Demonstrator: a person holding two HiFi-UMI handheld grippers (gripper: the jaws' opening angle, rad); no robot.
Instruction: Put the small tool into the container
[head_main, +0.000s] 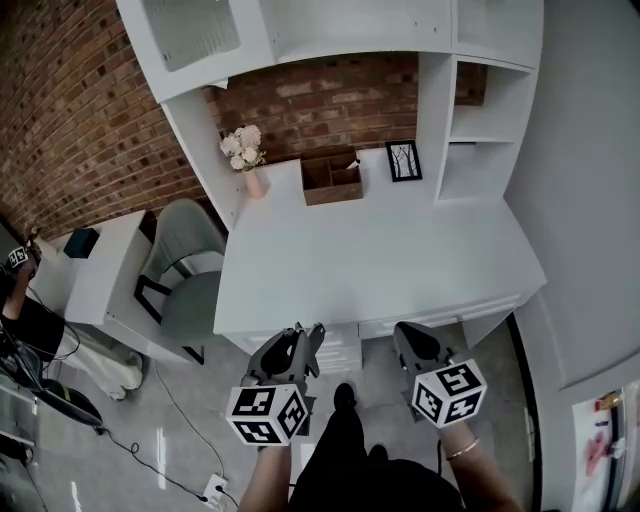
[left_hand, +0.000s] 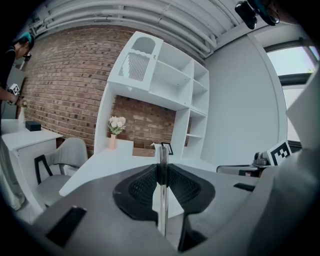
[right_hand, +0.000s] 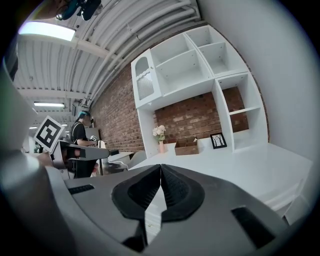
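- One thin silvery metal tool stands upright, pinched between the jaws of the left gripper. Its upper end rises just past the black ribbed pads.
- Both grippers hang off the near edge of the white counter in the head view, the left gripper at 7 o'clock and the right gripper at 5 o'clock.
- The right gripper's jaws are pressed together with nothing between them.
- The brown open wooden box, the container, sits at the counter's 12 o'clock end against the red brick wall, well apart from the tool.
- A pink vase of white flowers stands just beside the box at its 9 o'clock. A black-framed picture stands at its 3 o'clock.
- A grey-green chair sits at the counter's 9 o'clock side.
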